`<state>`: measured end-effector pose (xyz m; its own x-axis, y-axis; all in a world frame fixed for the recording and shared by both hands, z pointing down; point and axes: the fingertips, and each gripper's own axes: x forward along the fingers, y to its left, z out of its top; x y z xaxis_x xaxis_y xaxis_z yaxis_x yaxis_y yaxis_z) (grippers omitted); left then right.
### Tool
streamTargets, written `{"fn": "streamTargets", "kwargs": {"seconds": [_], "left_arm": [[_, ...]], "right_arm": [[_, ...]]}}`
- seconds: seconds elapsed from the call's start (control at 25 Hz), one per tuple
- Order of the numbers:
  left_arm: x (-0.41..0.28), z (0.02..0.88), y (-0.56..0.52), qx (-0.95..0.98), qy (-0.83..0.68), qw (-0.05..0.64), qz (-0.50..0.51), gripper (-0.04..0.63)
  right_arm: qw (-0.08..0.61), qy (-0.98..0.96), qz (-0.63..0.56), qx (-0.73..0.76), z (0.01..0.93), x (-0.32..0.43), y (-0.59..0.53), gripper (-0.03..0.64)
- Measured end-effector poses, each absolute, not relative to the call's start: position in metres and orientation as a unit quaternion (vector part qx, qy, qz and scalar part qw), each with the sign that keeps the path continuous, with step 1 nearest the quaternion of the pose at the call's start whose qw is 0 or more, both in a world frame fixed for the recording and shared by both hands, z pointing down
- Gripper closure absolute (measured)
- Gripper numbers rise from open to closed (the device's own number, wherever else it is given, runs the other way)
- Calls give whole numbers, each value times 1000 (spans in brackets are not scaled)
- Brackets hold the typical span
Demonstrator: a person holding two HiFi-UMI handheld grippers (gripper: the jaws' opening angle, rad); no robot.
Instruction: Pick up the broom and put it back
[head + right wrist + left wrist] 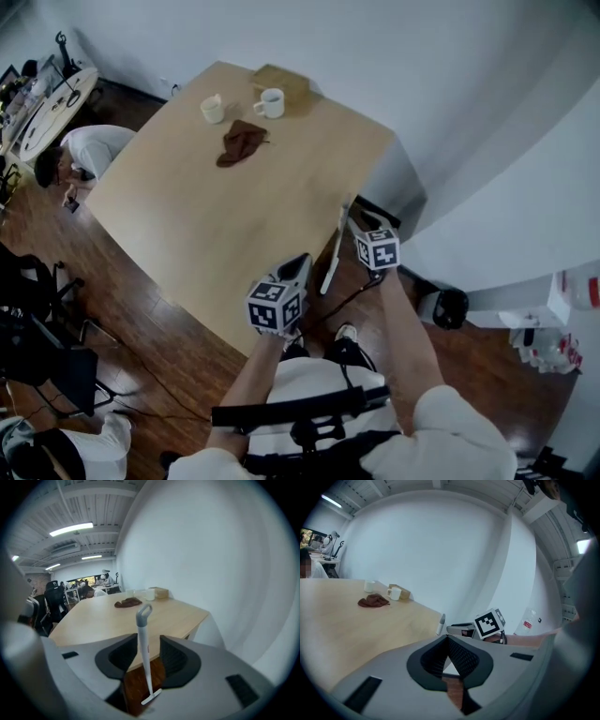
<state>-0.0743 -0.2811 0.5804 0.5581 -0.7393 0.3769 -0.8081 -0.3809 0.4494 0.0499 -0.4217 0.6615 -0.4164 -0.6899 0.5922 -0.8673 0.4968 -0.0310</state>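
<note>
The left gripper (pixel 298 265) hovers over the near edge of the pale wooden bench (pixel 187 216), its jaws closed together on nothing. Just right, the slim white broom with a grey looped top (pixel 146 669) stands at the bench's right edge, loose between the parted jaws of the right gripper (pixel 148 636).

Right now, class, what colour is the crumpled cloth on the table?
The cloth is dark brown, seen best in the head view.

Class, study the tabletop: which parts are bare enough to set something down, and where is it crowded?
Bare: the table from the brown cloth to its near edge, across to the broom by the right edge. Crowded: the far end, with a cream mug, a white mug and a box.
</note>
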Motion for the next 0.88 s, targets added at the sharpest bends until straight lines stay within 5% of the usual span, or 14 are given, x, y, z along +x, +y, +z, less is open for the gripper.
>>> {"fn": "streamTargets", "kwargs": {"seconds": [0.12,0.32,0.88], "left_arm": [[-72,583,-279,839,-445,308,62,606],[-69,586,-278,849,-420,315,62,606],[-56,581,-225,858,-410,307,42,606]], "right_arm": [[230,-815,186,498,644,62,-399,444],[153,-805,234,522,617,77,-358,601],[57,-809,293,507,602,70,-254,606]]}}
